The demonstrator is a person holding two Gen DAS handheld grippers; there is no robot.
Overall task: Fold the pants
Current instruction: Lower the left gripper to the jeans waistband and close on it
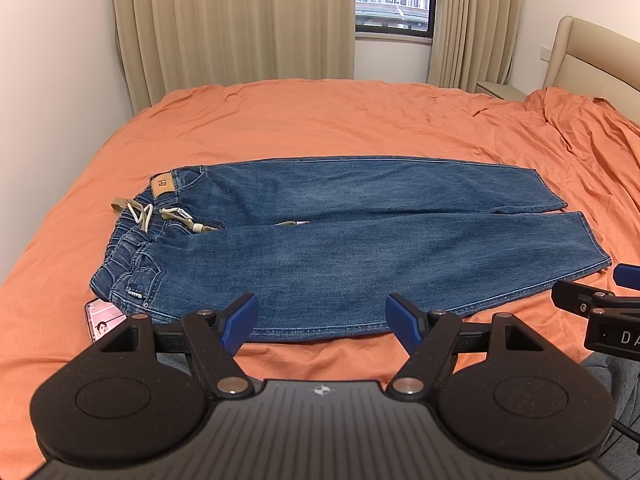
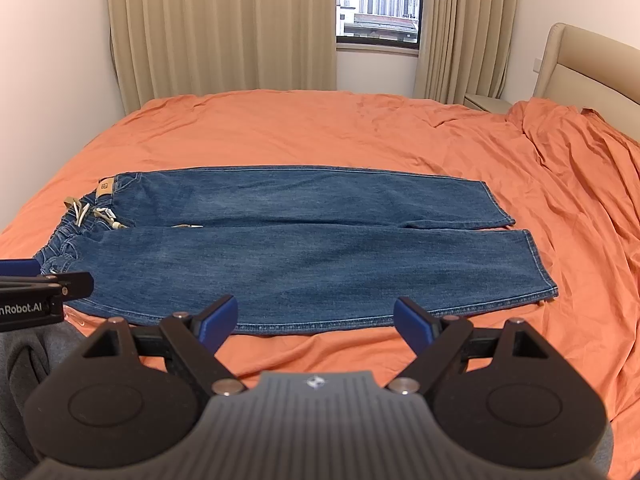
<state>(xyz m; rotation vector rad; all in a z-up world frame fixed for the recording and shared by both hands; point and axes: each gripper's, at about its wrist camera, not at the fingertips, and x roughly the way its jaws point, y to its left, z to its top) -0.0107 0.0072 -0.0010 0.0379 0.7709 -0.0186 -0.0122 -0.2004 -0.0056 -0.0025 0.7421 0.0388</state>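
Observation:
Blue jeans [image 1: 340, 240] [image 2: 300, 248] lie flat on the orange bed, waistband with a beige drawstring [image 1: 160, 216] at the left, both leg hems at the right. My left gripper [image 1: 322, 320] is open just short of the near leg's lower edge, nothing between its blue pads. My right gripper [image 2: 316, 318] is open too, hovering over the near edge of the same leg, further toward the hems. Each gripper shows at the edge of the other's view.
The orange sheet [image 1: 320, 120] covers the whole bed and bunches up at the right by a beige headboard [image 1: 592, 52]. A phone [image 1: 102, 320] lies partly under the waistband's near corner. Curtains and a window stand behind. Grey cloth [image 2: 24, 360] sits at my side.

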